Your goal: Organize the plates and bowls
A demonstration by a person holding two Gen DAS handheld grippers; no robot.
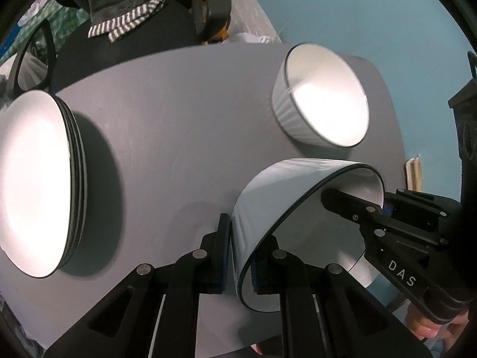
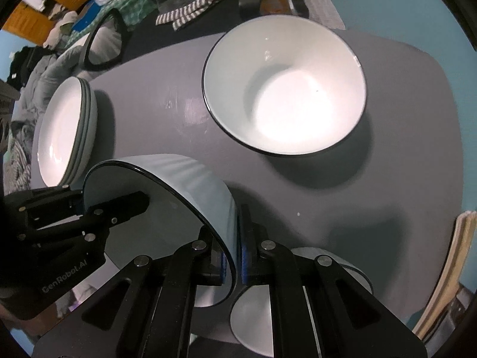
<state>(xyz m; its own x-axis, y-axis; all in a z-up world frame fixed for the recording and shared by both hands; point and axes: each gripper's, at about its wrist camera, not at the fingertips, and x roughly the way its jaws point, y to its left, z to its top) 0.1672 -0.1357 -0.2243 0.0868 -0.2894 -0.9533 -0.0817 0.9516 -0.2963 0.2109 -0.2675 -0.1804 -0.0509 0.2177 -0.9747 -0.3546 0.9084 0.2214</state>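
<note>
Both grippers hold one white bowl with a dark rim (image 1: 268,197) above the grey table (image 1: 167,113). My left gripper (image 1: 240,256) is shut on its rim on one side. My right gripper (image 2: 237,253) is shut on the opposite rim; the bowl also shows in the right wrist view (image 2: 190,185). A second white bowl (image 2: 286,89) stands upright on the far part of the table, also seen in the left wrist view (image 1: 325,95). A stack of white plates (image 1: 38,179) sits at the left, also in the right wrist view (image 2: 65,131). Another bowl (image 2: 256,313) lies under my right gripper.
A dark chair with a striped cloth (image 2: 187,12) stands beyond the table's far edge. A black-framed object (image 2: 104,44) leans at the back left. Stacked papers or books (image 2: 450,268) lie off the table's right edge. The floor (image 1: 357,9) is blue.
</note>
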